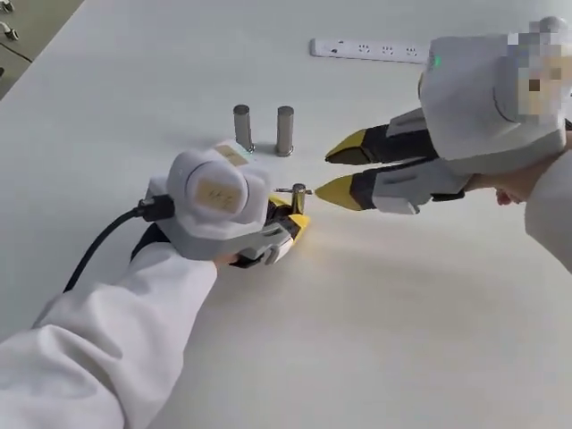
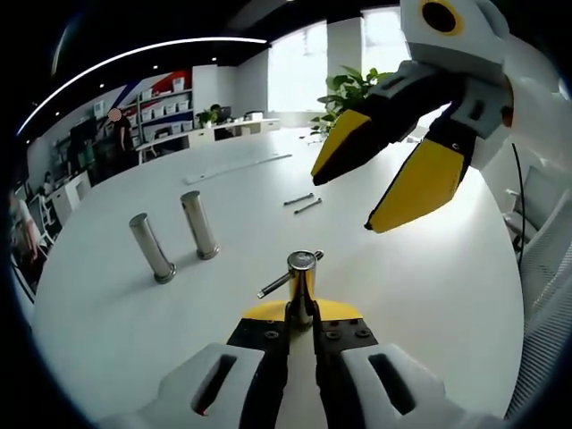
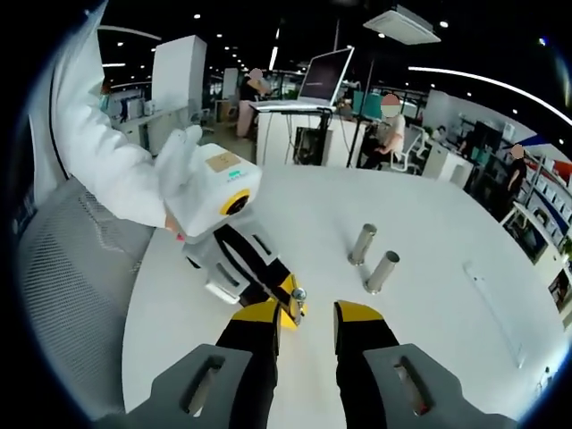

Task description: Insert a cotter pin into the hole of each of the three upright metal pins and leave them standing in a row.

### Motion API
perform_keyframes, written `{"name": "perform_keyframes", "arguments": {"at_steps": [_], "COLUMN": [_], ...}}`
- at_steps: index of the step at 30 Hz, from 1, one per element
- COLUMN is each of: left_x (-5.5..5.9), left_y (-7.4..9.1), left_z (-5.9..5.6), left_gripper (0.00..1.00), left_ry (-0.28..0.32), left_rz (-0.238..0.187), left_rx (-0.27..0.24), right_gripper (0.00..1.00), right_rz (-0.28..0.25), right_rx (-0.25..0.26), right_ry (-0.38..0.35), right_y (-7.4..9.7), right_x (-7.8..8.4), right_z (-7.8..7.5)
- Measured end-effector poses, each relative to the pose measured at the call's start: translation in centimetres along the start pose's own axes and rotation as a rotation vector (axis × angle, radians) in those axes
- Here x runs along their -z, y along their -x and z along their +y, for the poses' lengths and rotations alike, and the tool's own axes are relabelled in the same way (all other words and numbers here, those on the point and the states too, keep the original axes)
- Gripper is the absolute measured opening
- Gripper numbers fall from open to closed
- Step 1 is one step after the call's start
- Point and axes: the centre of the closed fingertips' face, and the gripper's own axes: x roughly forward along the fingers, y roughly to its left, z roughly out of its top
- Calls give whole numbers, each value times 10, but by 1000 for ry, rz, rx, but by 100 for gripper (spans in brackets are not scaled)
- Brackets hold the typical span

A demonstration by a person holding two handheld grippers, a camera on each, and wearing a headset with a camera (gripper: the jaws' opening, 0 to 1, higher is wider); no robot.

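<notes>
My left gripper (image 1: 298,213) (image 2: 302,311) is shut on a short metal pin (image 1: 298,191) (image 2: 302,279) that stands upright on the white table. A thin cotter pin (image 2: 277,284) runs through the hole near its top. Two more metal pins (image 1: 242,128) (image 1: 284,130) stand upright side by side just behind it, bare at their tops (image 2: 152,248) (image 2: 199,224). My right gripper (image 1: 325,173) (image 3: 309,315) is open, its yellow tips just right of the held pin (image 3: 298,294) and apart from it. Two loose cotter pins (image 2: 302,203) lie further back on the table.
A white power strip (image 1: 366,49) lies at the far edge of the table. A black cable (image 1: 98,246) trails from my left gripper toward the left. Desks, shelves and people stand in the room beyond the table.
</notes>
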Motion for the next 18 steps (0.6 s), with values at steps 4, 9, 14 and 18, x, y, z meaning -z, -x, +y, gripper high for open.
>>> {"name": "perform_keyframes", "arguments": {"at_steps": [4,9,14,18], "left_x": [0,-1,-4,-8], "left_y": [0,-1,1,2], "left_z": [0,1,3,5], "left_gripper": [7,7,7,7], "left_ry": [-13,-14,-3,2], "left_rz": [-1,1,-6,-16], "left_rx": [0,-11,-18,-25], "right_gripper": [21,29,50,74], "right_rz": [-32,-86,-111,-107], "right_rx": [40,92,145,183], "right_ry": [-66,-196,-281,-324], "right_y": [19,45,65,70], "right_x": [4,12,27,39], "right_z": [2,8,14,20]}}
